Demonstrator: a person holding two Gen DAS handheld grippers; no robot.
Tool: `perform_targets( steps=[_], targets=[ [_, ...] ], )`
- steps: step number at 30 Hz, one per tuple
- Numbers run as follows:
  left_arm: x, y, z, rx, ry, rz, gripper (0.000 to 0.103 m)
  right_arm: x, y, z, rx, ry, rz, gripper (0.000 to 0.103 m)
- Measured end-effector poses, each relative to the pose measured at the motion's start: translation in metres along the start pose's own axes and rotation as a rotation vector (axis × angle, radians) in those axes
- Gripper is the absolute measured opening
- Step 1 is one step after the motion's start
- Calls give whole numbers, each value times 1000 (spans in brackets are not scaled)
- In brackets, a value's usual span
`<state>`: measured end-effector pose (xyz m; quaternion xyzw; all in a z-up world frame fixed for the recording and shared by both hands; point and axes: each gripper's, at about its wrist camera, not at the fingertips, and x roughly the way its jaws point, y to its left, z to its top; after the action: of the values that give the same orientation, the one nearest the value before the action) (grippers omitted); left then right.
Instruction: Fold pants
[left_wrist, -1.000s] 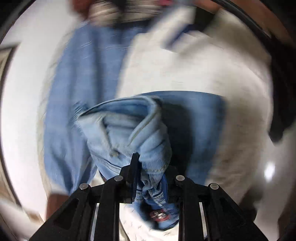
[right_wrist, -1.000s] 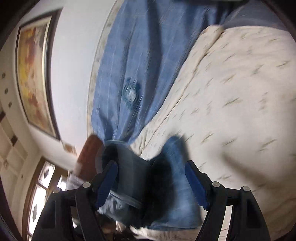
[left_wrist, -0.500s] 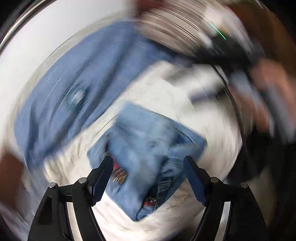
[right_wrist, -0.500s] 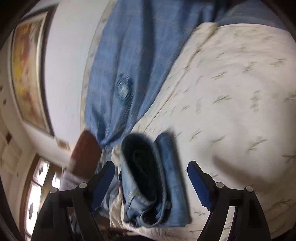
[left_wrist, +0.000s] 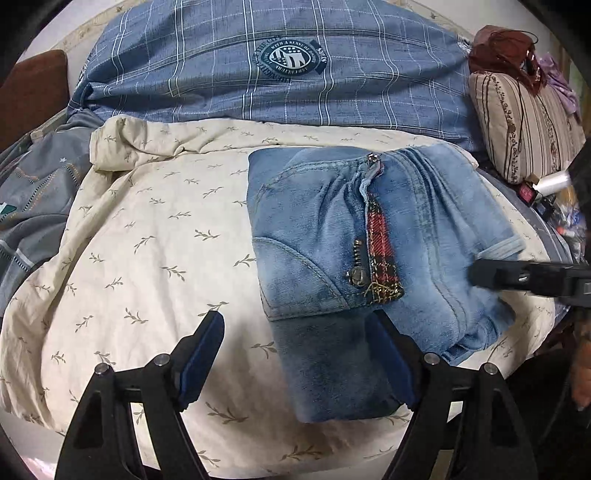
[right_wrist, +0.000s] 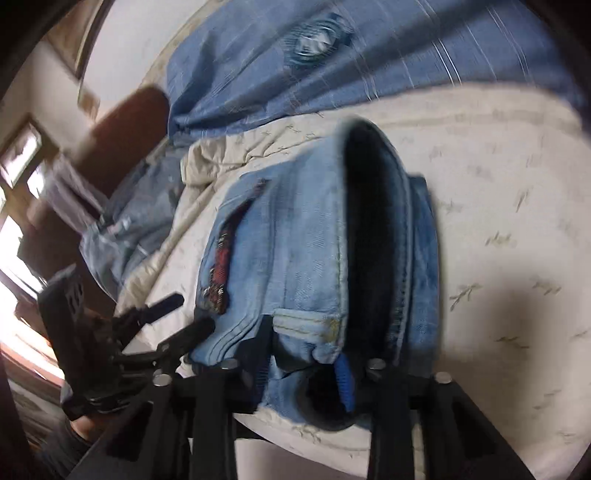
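Note:
The light blue jeans (left_wrist: 354, 258) lie folded into a compact bundle on the cream leaf-print quilt (left_wrist: 147, 258), zipper and red plaid trim on top. My left gripper (left_wrist: 295, 354) is open and empty, just in front of the bundle's near edge. My right gripper (right_wrist: 306, 365) is closed on the jeans' (right_wrist: 295, 258) waistband edge at the bundle's side. Its finger (left_wrist: 517, 277) reaches in from the right in the left wrist view. The left gripper (right_wrist: 173, 317) also shows at the left of the right wrist view.
A blue plaid pillow (left_wrist: 277, 62) lies behind the quilt. A striped cushion (left_wrist: 524, 122) sits at the back right with small clutter below it. A grey-blue blanket (left_wrist: 33, 192) lies at the left. A brown headboard (right_wrist: 118, 129) and a window are further left.
My left gripper let go of the jeans, opened and pulled back. My right gripper moved in from open and closed on the bundle's edge. The jeans now lie as a folded bundle.

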<state>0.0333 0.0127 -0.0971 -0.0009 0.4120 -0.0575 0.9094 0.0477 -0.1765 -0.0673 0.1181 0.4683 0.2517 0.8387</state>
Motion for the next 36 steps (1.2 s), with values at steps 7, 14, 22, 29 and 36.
perform_targets(
  steps=[7, 14, 22, 29, 36],
  targets=[
    [-19, 7, 5, -9, -43, -26, 81, -6, 25, -14, -57, 13, -193, 26],
    [-7, -27, 12, 156, -8, 54, 82, 10, -12, -25, 89, 27, -109, 30],
    [12, -36, 2, 181, 38, 85, 83, -25, -28, -18, 150, 23, -12, 51],
    [11, -29, 0, 147, 39, 53, 83, -52, 6, 57, 122, -83, 201, 57],
    [12, -23, 0, 122, 39, 17, 86, 57, -42, 92, 314, 122, 65, 49]
  ],
)
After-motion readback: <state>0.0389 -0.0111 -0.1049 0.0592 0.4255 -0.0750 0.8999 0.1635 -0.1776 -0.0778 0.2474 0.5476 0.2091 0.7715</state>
